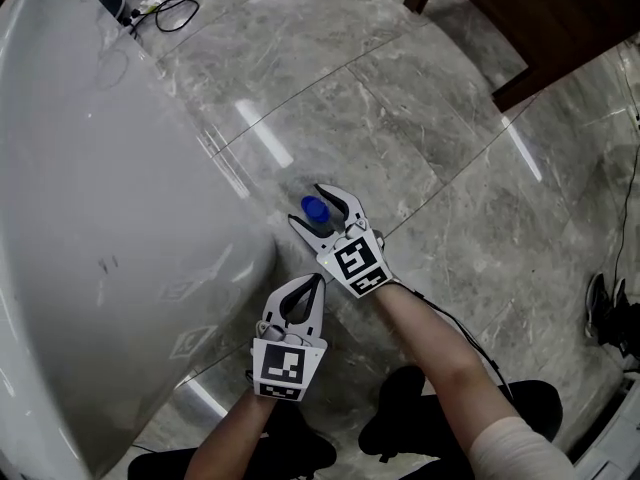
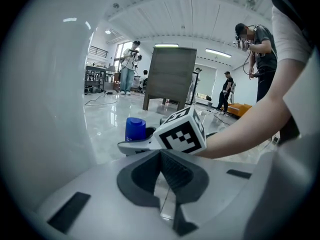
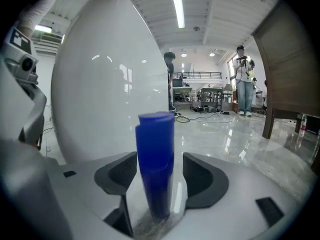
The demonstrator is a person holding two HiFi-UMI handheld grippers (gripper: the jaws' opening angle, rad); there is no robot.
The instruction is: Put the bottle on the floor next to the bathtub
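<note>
Bottle point(image 1: 314, 208): small, blue, upright on the floor point(image 1: 450, 218), just beside the curved wall of the bathtub point(image 1: 110, 218)

Right claw point(image 1: 306, 205): jaws apart, straddling the bottle. The right gripper view shows a clear gap on one side; the other pad is close, and contact can't be settled. No squeeze evident

Left claw point(image 1: 318, 280): jaws together, nothing between them, held low just behind the right one, taking no part

Step in hand, by my reading: the release. The bottle looks placed where the task wants it, so the job is near its end

Next move calls for drawing the right claw straight back along its own line, level and slow. A sideways drift would let a pad catch the bottle, which is narrow and would likely tip
</note>
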